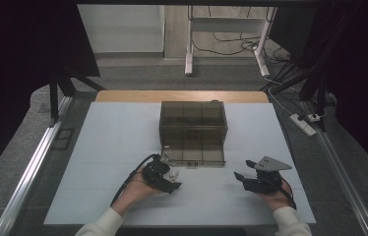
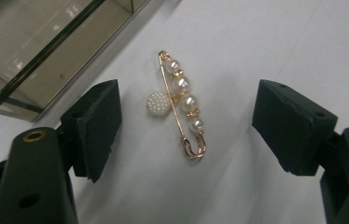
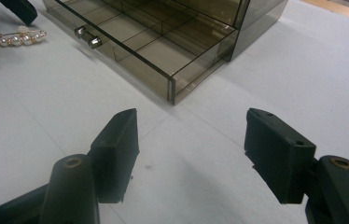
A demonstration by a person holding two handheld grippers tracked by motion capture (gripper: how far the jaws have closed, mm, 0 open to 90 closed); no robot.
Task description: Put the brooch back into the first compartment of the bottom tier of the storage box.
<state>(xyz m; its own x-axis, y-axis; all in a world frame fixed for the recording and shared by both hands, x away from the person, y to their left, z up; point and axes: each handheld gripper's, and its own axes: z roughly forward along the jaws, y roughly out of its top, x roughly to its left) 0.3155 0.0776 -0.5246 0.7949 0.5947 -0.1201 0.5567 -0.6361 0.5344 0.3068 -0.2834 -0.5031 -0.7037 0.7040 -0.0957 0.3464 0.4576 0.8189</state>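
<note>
Left gripper (image 1: pixel 171 180) sits left of centre near the front edge of the white worktop (image 1: pixel 103 147), held in the person's left hand (image 1: pixel 138 191), jaws pointing right and slightly toward the box. In the left gripper view its jaws stand released and wide apart, one on each side of the pearl brooch pin (image 2: pixel 182 105), neither pad touching it. The pin lies flat on the worktop: gold safety-pin frame, four pearls in a row along it, clasp loop at the near end. A small round beaded pearl ball (image 2: pixel 157 103) lies just beside the pin's bar on its left side; whether it is attached to the pin I cannot tell. In the high view the pin is a pale speck (image 1: pixel 173 174) just off the front-left corner of the box.

Smoked transparent organiser box (image 1: pixel 193 123) stands mid-worktop toward the far edge; its bottom drawer (image 3: pixel 135 44) is pulled out toward the person, divided into compartments, with two small metal knobs (image 3: pixel 87 37) on the front.

Right gripper (image 1: pixel 242 179) is right of centre near the front edge, in the right hand (image 1: pixel 273 196), grey three-cornered plate on top. Jaws released, nothing between them, aimed at bare worktop just off the drawer's front-right corner.
</note>
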